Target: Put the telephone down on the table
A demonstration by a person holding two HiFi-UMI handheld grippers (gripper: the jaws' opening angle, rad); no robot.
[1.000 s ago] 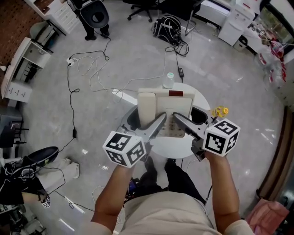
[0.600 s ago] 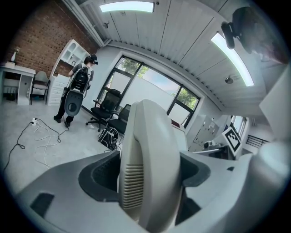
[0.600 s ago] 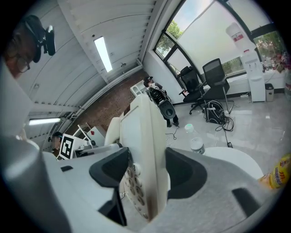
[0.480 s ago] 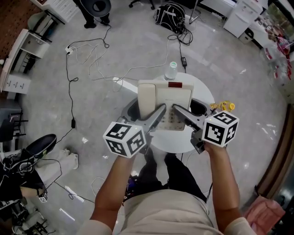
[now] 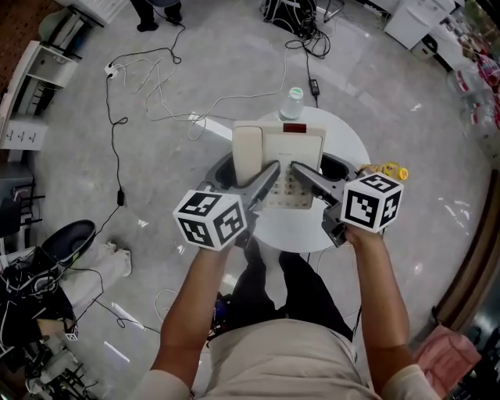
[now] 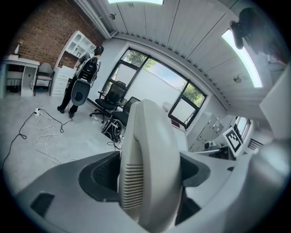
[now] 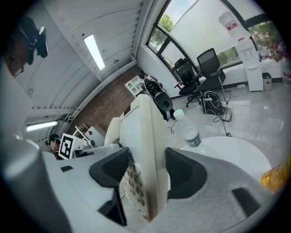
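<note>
A cream desk telephone (image 5: 285,164) with its handset (image 5: 248,152) on the left side is held above the round white table (image 5: 344,141). My left gripper (image 5: 268,176) is shut on the phone's left edge, clamping the handset (image 6: 150,164) between its grey jaws. My right gripper (image 5: 301,173) is shut on the phone's right edge (image 7: 145,168), next to the keypad buttons. Both grippers carry marker cubes near the person's hands. Whether the phone's base touches the tabletop cannot be told.
A clear water bottle with a green cap (image 5: 291,102) stands at the table's far edge, just beyond the phone. A yellow object (image 5: 388,169) lies at the table's right rim. Cables (image 5: 164,86) trail over the grey floor; a black bag (image 5: 291,11) sits beyond.
The head view has shifted so the table, phone and both grippers sit higher in the frame. Both grippers keep their hold on the phone's two edges.
</note>
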